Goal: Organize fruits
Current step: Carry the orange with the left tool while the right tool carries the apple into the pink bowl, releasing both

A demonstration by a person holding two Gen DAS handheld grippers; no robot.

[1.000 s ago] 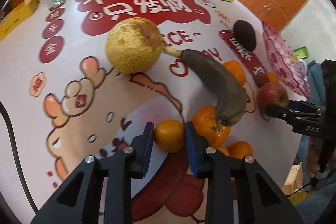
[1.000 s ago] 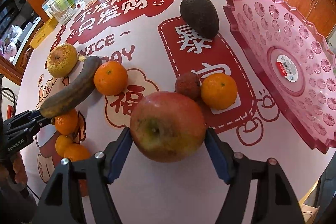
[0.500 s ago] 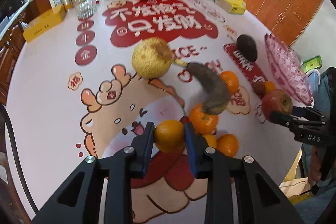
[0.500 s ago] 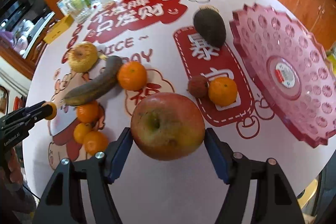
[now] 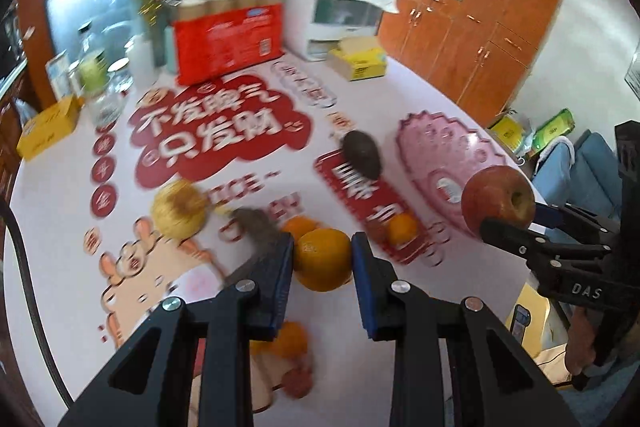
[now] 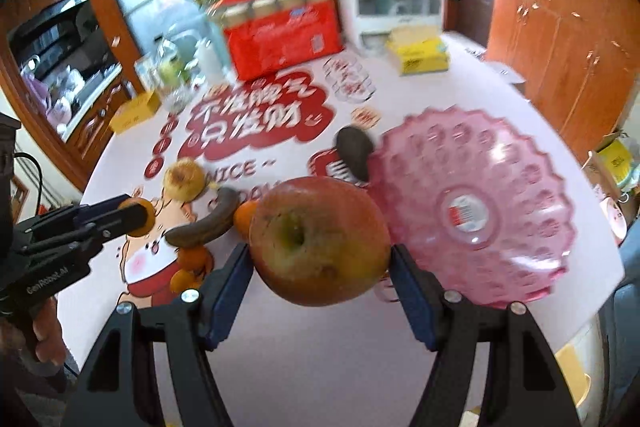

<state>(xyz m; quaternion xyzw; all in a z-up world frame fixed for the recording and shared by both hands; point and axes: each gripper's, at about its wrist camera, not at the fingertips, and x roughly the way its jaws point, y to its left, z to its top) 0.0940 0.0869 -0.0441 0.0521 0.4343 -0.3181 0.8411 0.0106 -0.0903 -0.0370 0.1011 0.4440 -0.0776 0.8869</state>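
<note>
My left gripper [image 5: 323, 259] is shut on an orange [image 5: 322, 259] and holds it well above the table. My right gripper [image 6: 320, 243] is shut on a red apple [image 6: 319, 241], also in the air; the apple shows in the left wrist view [image 5: 498, 199]. The pink fruit plate [image 6: 500, 163] lies on the table at the right. On the cloth lie a pear [image 6: 185, 178], a dark banana [image 6: 204, 223], an avocado [image 6: 354, 153] and several oranges [image 6: 188, 267].
A red package [image 6: 280, 35], a white appliance [image 6: 396, 3], a yellow tissue box [image 6: 420, 55], bottles and a glass jar [image 6: 172, 83] stand at the table's far side. Wooden cabinets [image 6: 560, 47] are at the right.
Both grippers have risen with their fruit. The views now look across the table, and both have shifted toward the pink plate.
</note>
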